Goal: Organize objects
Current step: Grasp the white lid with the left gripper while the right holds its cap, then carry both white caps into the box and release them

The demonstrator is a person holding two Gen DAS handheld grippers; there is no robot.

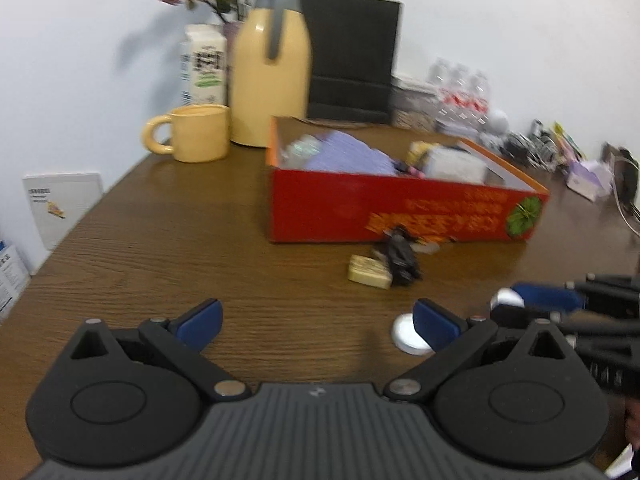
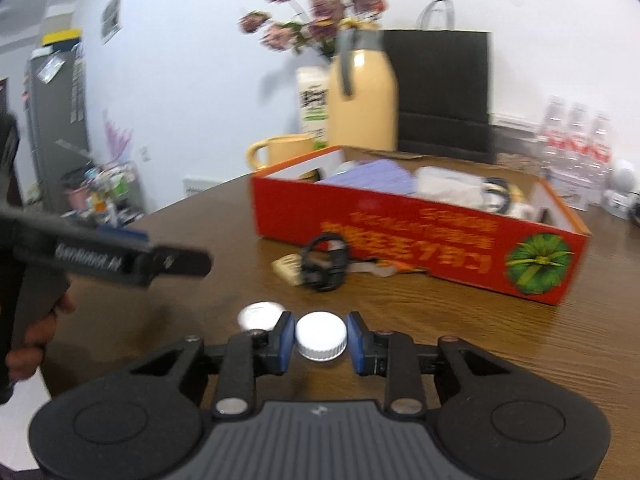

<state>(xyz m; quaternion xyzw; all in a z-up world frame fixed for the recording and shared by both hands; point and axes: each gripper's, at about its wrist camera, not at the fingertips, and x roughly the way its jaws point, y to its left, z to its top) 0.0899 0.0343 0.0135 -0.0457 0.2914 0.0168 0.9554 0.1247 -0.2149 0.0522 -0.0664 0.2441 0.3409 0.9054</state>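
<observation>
Right gripper is holding a white ribbed bottle cap between its blue pads, jaws narrowed to the cap's width, pads bearing on opposite sides of the ribbed wall. Cap is sitting over the wooden table near its front edge, flat top facing up, axis upright; being round, it is showing no long axis. Whether it is resting on the wood or just lifted, cannot tell. Judging it light, stiff plastic, not fragile; ribbing is giving the pads purchase, though a round wall could squirt out if the squeeze runs off-centre, so a hold across the full diameter is looking best. A second white disc, perhaps another cap, is lying just beside the left pad, on the table. Left gripper is standing wide open with nothing between its fingers, hovering over bare wood; that same disc is lying partly behind its right finger. Red cardboard box is sitting further back toward the middle of the table, open-topped and already carrying purple packets and other bits; probable destination. In front of the box: a black binder clip and a small yellowish packet, lying touching each other
</observation>
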